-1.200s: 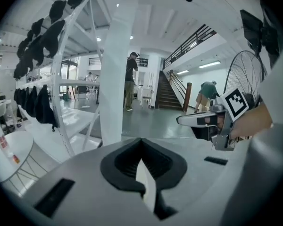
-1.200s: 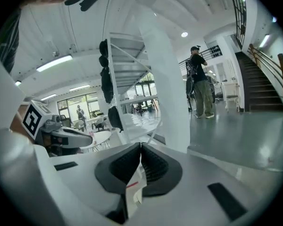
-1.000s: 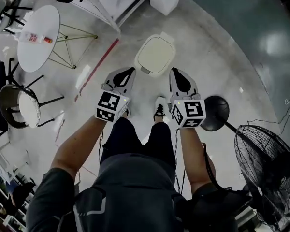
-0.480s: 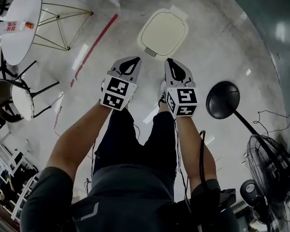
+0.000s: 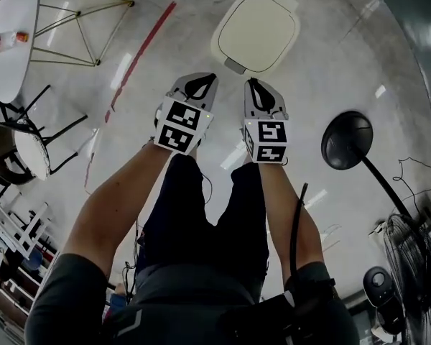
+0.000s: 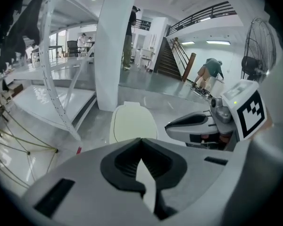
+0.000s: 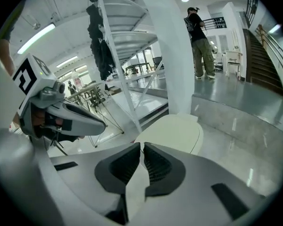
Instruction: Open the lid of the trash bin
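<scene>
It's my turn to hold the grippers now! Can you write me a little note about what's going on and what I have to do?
Left gripper: shut, empty.
Right gripper: shut, empty. The two are side by side, pointing forward.
Trash bin: on the floor just ahead of both grippers, with its lid closed. Neither gripper touches it.
Done: nothing on the lid yet.
Left: reach the lid and lift it open.
</scene>
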